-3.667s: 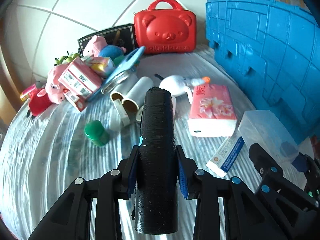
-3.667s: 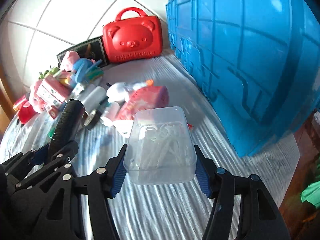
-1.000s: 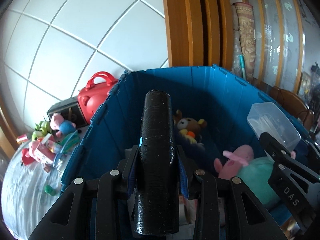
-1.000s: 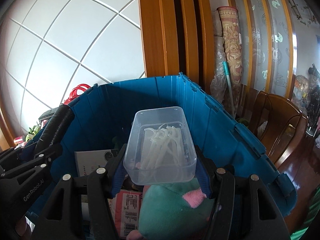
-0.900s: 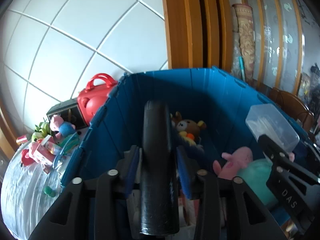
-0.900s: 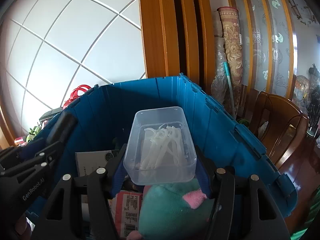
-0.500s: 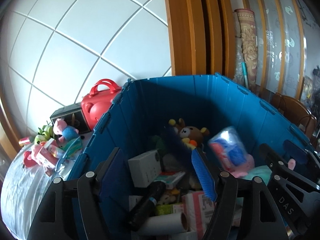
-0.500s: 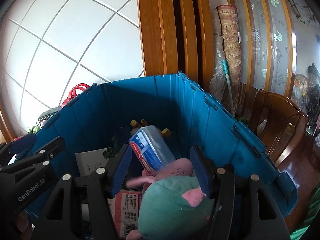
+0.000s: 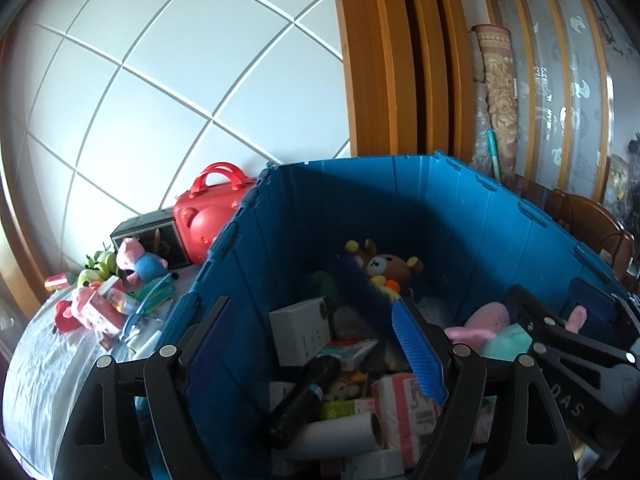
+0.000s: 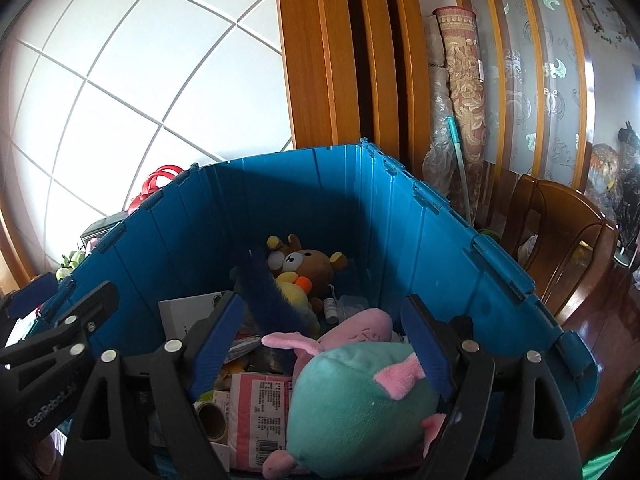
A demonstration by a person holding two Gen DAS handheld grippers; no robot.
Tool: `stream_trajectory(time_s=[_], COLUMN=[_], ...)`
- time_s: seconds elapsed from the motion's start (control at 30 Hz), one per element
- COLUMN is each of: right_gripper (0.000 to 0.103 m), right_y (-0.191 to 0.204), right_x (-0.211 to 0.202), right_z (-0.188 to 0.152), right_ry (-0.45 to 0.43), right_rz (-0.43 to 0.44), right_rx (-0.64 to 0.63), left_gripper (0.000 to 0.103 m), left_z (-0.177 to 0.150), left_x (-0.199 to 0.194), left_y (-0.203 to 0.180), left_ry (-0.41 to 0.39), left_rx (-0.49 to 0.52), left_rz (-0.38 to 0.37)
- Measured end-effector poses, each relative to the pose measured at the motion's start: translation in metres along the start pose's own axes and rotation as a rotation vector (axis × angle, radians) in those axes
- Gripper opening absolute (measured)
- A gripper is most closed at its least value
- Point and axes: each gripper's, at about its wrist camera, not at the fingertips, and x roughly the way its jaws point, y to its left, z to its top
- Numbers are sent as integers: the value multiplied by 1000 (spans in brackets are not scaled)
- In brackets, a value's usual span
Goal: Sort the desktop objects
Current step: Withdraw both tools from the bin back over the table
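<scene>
Blue crate (image 9: 460, 216) stands at right end of worktop (image 9: 44, 364), crammed with sorted items: black roll (image 9: 304, 394) near left, brown bear plush (image 9: 390, 266) far, teal plush (image 10: 360, 396) near right. Left claw (image 9: 316, 344) and right claw (image 10: 320, 340) hang over crate, jaws just been opening, nothing between them. Step judged: release done, so lift both clear of rim before swinging left to remaining pile beside red bear case (image 9: 210, 216). Clear tub not identifiable among contents; crate floor buried, pile partly cut off by crate wall.
</scene>
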Motion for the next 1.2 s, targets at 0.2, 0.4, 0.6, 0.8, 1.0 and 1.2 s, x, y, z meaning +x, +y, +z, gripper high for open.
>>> stream_trajectory(time_s=[0.2, 0.4, 0.6, 0.8, 1.0, 1.2], right_gripper=[103, 103, 103, 103, 103, 103], right_y=[22, 69, 142, 237, 338, 396], right_x=[-8, -31, -59, -80, -93, -64], right_z=[1, 4, 2, -15, -44, -86], right_ry=[-4, -52, -99, -112, -98, 28], right_rz=[49, 136, 227, 284, 341, 301], right_rx=[-10, -29, -82, -103, -143, -150], left_gripper=[83, 83, 83, 83, 83, 83], left_z=[-4, -14, -34, -63, -97, -131], left_x=[-30, -49, -66, -78, -77, -53], left_y=[41, 100, 182, 278, 370, 419], left_ry=[-41, -38, -26, 0, 57, 151], left_rx=[-67, -132, -203, -204, -207, -201], left_rz=[78, 177, 273, 345, 379, 349])
